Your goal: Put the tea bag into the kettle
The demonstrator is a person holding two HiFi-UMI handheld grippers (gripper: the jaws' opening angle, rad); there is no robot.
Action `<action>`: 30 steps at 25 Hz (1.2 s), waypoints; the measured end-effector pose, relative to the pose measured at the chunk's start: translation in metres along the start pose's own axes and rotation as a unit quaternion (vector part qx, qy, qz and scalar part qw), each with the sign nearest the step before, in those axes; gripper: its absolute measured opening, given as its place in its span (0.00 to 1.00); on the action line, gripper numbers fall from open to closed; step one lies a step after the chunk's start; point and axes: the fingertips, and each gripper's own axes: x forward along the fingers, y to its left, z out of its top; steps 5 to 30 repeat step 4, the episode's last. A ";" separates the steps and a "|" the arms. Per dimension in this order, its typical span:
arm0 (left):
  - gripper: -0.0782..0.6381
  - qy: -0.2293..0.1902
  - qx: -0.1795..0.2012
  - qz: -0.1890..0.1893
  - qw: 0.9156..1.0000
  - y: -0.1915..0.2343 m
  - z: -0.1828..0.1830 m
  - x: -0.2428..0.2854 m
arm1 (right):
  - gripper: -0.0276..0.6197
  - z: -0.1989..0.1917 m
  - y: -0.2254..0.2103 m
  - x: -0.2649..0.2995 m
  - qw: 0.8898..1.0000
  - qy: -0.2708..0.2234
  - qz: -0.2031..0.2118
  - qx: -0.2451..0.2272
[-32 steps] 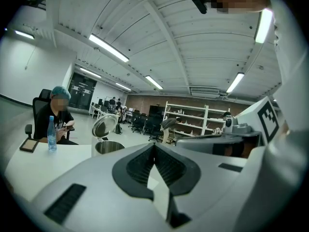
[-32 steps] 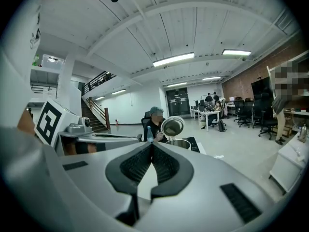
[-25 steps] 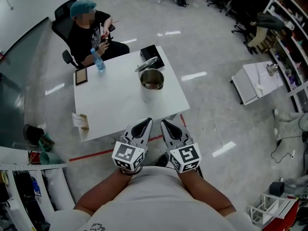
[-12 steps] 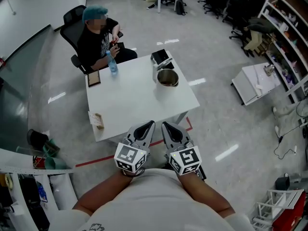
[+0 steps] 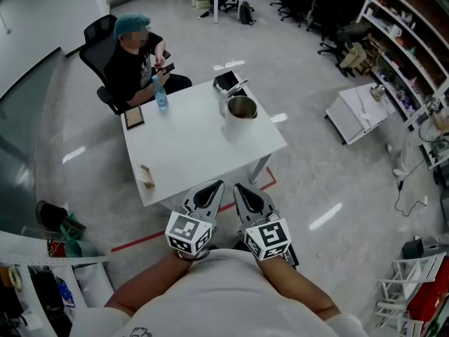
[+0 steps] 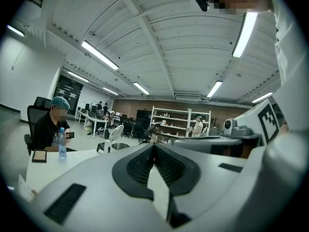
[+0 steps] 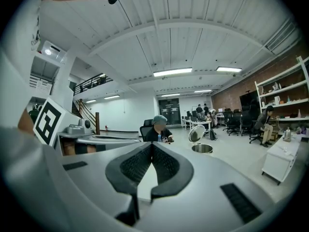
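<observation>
Standing short of the white table (image 5: 203, 149), both claws held level and side by side in front of the body, above the floor by the red tape line (image 5: 151, 236). Left claw (image 5: 213, 186): jaws pressed together at the tips, nothing between the ribbed pads; its own view confirms this (image 6: 154, 146). Right claw (image 5: 240, 187): also fully closed and empty, pads meeting tip to tip (image 7: 151, 145). Each claw's marker cube sits near the forearm, the left cube (image 5: 188, 232) and the right cube (image 5: 270, 239). The tea bag (image 5: 146, 176), a small tan-and-white packet, lies at the near left edge of the table, well apart from both claws and untouched. The kettle (image 5: 242, 108), a round metal pot, stands toward the far right corner of the table with its lid (image 5: 236, 87) tipped up behind the rim, mouth open; it also shows in the right gripper view (image 7: 202, 149), ahead and right of the jaws. Tea bag and kettle are at opposite ends of the table. A black box (image 5: 226, 81) sits just behind the kettle at the far edge. A water bottle (image 5: 161, 94) and a small dark-framed tablet (image 5: 134, 117) rest at the far left side, in front of a seated person (image 5: 137, 58) in an office chair. Shelving (image 5: 403, 41) lines the right wall, well apart from the table.
</observation>
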 end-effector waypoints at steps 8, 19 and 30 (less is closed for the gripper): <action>0.12 0.000 -0.002 -0.009 1.000 -0.005 -0.001 -0.012 | 0.06 0.000 0.010 -0.008 1.000 0.001 -0.008 0.002; 0.12 0.000 -0.002 -0.009 1.000 -0.005 -0.001 -0.012 | 0.06 0.000 0.010 -0.008 1.000 0.001 -0.008 0.002; 0.12 0.000 -0.002 -0.009 1.000 -0.005 -0.001 -0.012 | 0.06 0.000 0.010 -0.008 1.000 0.001 -0.008 0.002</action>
